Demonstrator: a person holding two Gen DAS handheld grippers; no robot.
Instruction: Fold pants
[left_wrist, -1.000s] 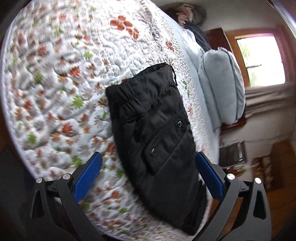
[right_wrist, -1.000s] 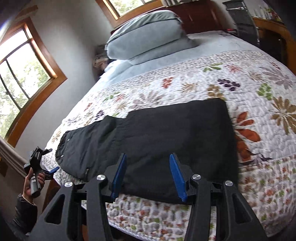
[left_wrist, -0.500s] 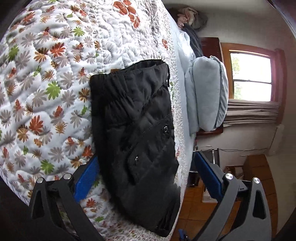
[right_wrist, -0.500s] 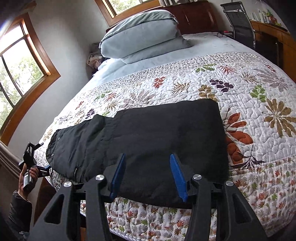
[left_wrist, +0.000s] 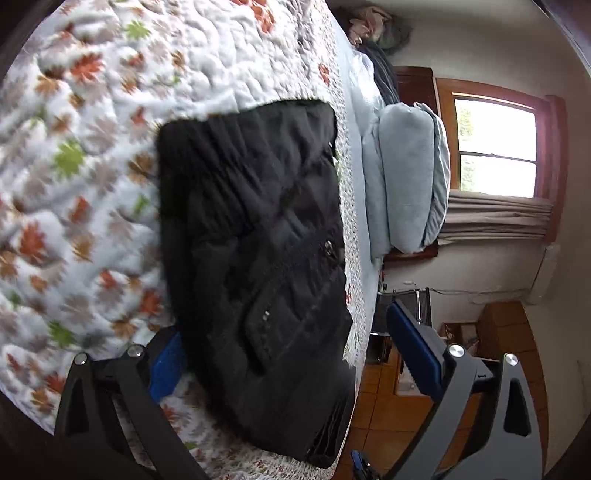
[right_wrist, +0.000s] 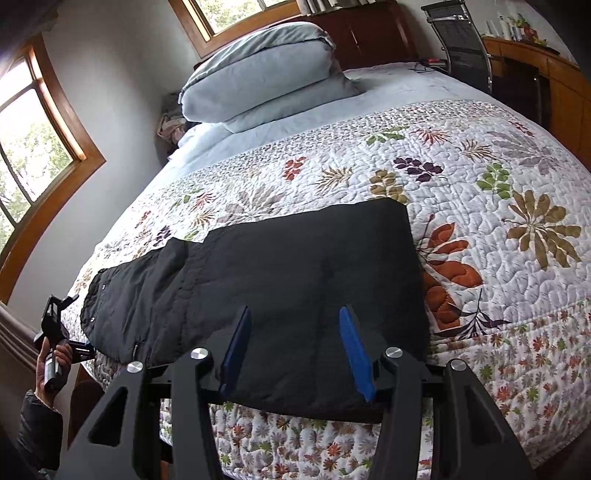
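Note:
Black pants (right_wrist: 295, 284) lie flat along the near edge of a bed, folded lengthwise, legs' end at the right, waistband and pocket snaps at the left. In the left wrist view the pants (left_wrist: 258, 251) show the waist end with a snapped pocket. My left gripper (left_wrist: 284, 343) is open, its blue pads either side of that end, just short of the cloth. It also shows in the right wrist view (right_wrist: 70, 332), held in a hand. My right gripper (right_wrist: 295, 350) is open over the pants' near edge, holding nothing.
The bed has a floral quilt (right_wrist: 480, 192) and light blue pillows (right_wrist: 266, 70) at the headboard. A desk and chair (right_wrist: 465, 40) stand at the far right. Windows (right_wrist: 26, 147) are on the left wall. A tiled floor (left_wrist: 388, 424) lies beside the bed.
My left gripper has moved closer to the waist end of the pants. My right gripper has shifted slightly nearer the pants' near edge. Both stay open.

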